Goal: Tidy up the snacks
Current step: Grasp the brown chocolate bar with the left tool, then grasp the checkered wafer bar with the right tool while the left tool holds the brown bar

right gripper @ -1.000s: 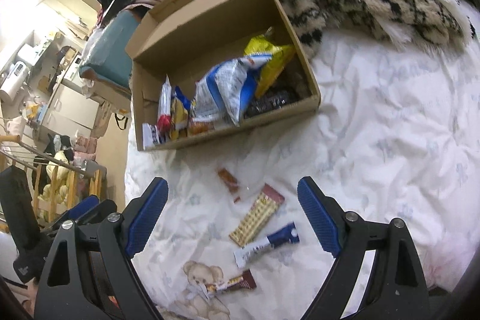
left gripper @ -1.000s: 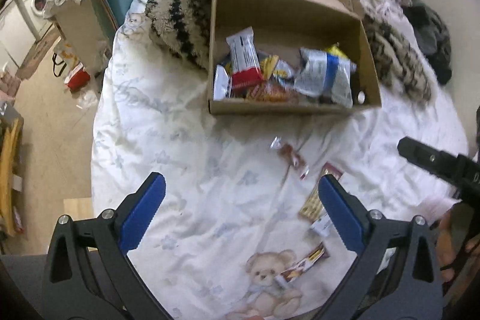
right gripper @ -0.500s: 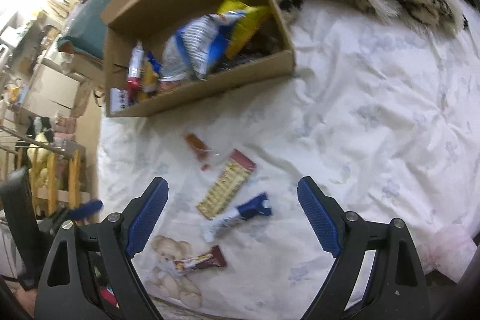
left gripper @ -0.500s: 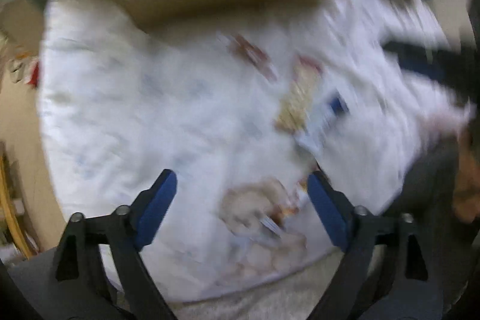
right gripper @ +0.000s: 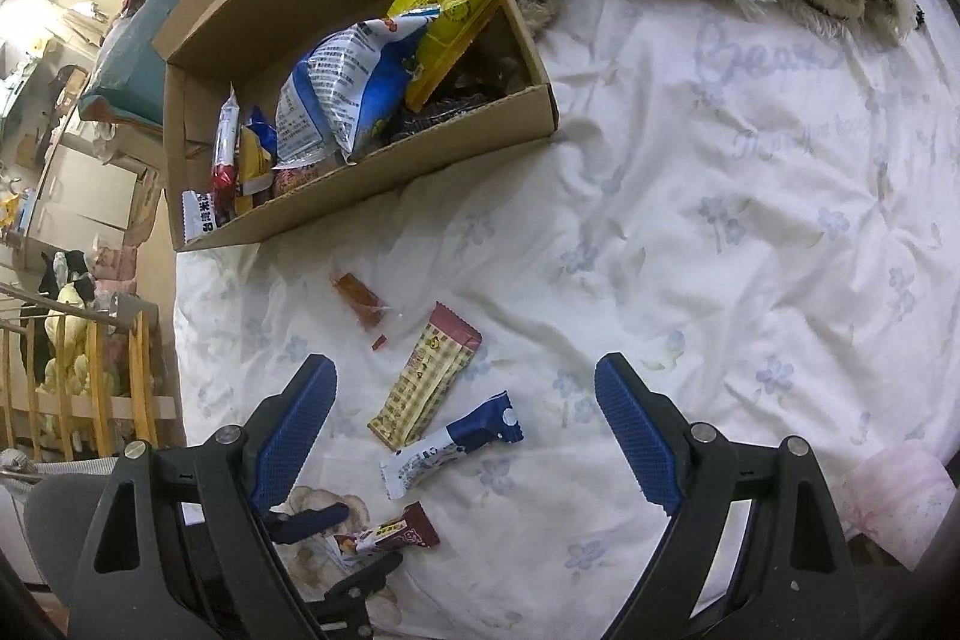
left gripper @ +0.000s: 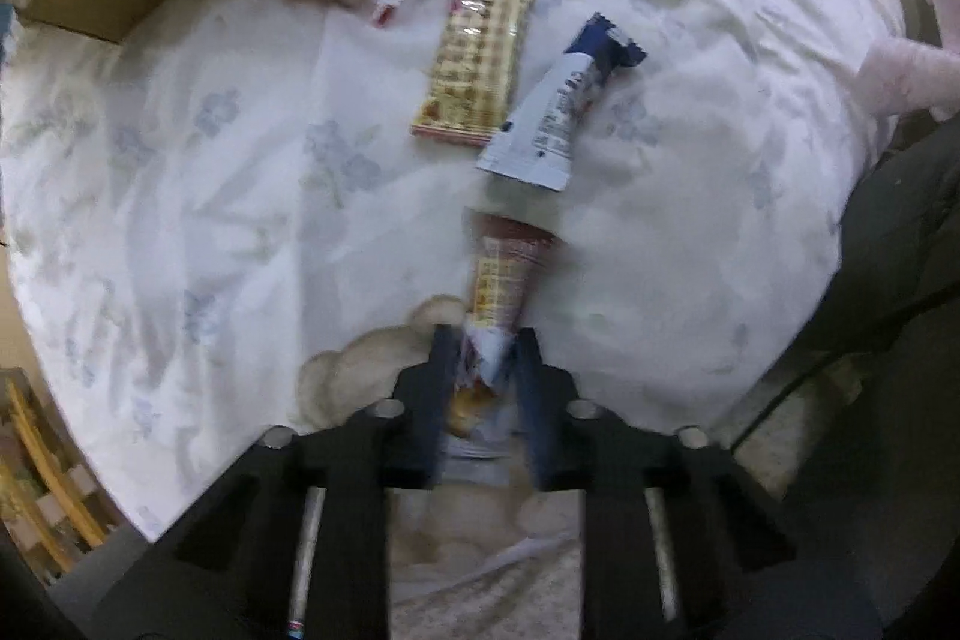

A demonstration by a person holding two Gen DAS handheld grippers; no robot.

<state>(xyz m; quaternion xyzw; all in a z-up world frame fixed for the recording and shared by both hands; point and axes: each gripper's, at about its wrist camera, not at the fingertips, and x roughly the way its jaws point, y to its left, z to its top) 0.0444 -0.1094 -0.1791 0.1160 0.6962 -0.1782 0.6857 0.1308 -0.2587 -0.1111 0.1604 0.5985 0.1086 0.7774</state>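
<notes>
Now | loose snacks [right gripper: 432,382]: 4 | left hand-held gripper [left gripper: 483,361] holds 1 | box [right gripper: 384,196]: 1

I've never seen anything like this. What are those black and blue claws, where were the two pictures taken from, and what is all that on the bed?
No robot here: a person holds a two-finger gripper in each hand, each with a wide-angle camera looking along its fingers.

The left gripper has shut on a maroon snack bar lying over the teddy bear print; its own view shows this up close. The right gripper hovers open, and its view shows the whole scene.

On the white bedspread lie a checkered wafer pack, a blue and white bar and a small red candy. Behind them stands a cardboard box already holding snack bags.
</notes>
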